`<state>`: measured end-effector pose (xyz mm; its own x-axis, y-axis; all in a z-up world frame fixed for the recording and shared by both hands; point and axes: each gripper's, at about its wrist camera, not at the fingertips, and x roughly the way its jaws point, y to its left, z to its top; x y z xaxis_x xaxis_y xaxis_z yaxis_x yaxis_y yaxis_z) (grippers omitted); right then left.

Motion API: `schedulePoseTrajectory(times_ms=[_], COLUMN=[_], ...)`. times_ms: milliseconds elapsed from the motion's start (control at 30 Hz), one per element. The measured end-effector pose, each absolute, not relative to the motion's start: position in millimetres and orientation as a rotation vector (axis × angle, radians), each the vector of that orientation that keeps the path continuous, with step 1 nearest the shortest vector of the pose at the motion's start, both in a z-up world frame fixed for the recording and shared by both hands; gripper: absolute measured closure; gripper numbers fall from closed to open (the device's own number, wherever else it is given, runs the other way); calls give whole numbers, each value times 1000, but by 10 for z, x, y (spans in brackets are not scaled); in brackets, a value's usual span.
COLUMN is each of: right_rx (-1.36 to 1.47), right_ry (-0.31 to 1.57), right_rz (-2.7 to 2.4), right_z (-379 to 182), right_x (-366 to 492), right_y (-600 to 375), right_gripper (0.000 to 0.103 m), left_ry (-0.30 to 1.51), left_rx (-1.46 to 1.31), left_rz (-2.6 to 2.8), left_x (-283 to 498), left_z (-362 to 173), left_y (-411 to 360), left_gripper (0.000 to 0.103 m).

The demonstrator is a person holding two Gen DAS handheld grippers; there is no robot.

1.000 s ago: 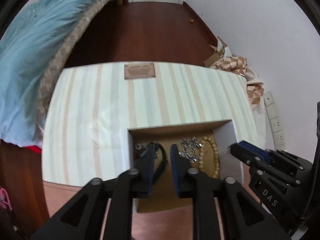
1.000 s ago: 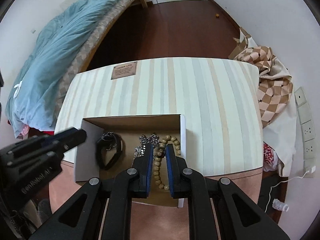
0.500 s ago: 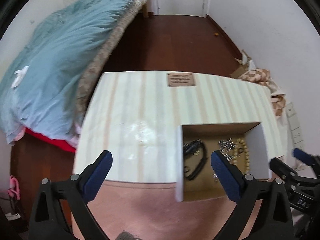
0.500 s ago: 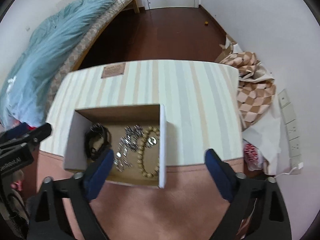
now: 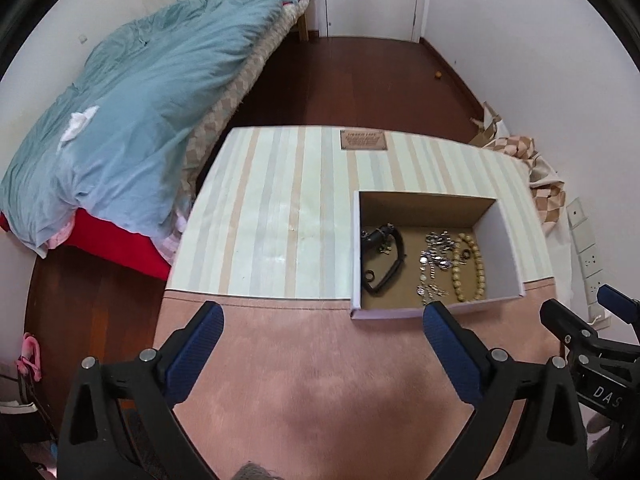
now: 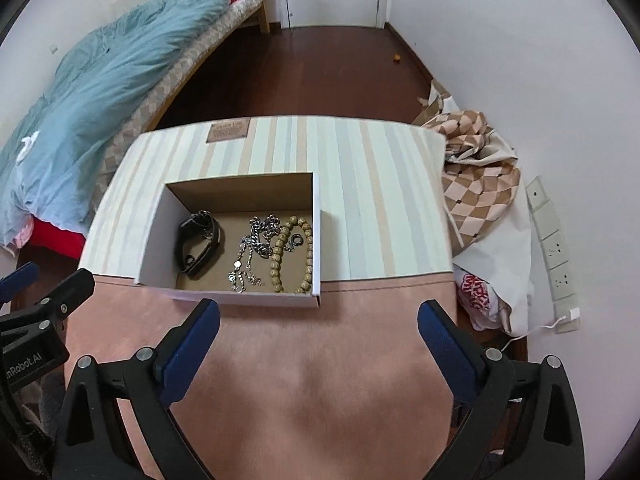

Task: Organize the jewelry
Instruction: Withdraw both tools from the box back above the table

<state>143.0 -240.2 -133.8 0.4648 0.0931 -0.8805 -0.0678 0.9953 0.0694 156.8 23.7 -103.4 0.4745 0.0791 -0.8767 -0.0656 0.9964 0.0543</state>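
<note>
An open cardboard box [image 5: 504, 240] [image 6: 160, 224] sits on the striped table. In it lie a black wristband [image 5: 386, 258] [image 6: 198, 246], a silver chain [image 5: 434, 260] [image 6: 252, 248] and a wooden bead bracelet [image 5: 476, 266] [image 6: 290, 254] with a small dark ring [image 6: 297, 239] inside its loop. My left gripper [image 5: 320, 328] is wide open and empty, held back above the pink near part of the table. My right gripper [image 6: 318, 324] is wide open and empty, just in front of the box.
The table [image 5: 280, 216] has a striped cloth and a pink front band [image 6: 320, 360]. A bed with a blue duvet [image 5: 132, 120] is at left. A checkered cloth [image 6: 476, 176] and wall sockets [image 6: 552, 240] are at right. Dark wood floor lies beyond.
Both grippers went from nearly shut inside the box to wide open, and pulled back and up away from it. The jewelry stays in the box.
</note>
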Motion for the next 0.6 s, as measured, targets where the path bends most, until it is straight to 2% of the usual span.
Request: schedulePoseTrajectory(times_ms=[600], right_rx=[28], right_ry=[837], right_rz=[88], right_z=[55], right_x=[224], right_y=[-2585], right_gripper=[3], left_ry=[892], left_rx=[-14], left_rz=[50], left_x=[526], left_z=[163], left_y=[138], left_gripper=[1])
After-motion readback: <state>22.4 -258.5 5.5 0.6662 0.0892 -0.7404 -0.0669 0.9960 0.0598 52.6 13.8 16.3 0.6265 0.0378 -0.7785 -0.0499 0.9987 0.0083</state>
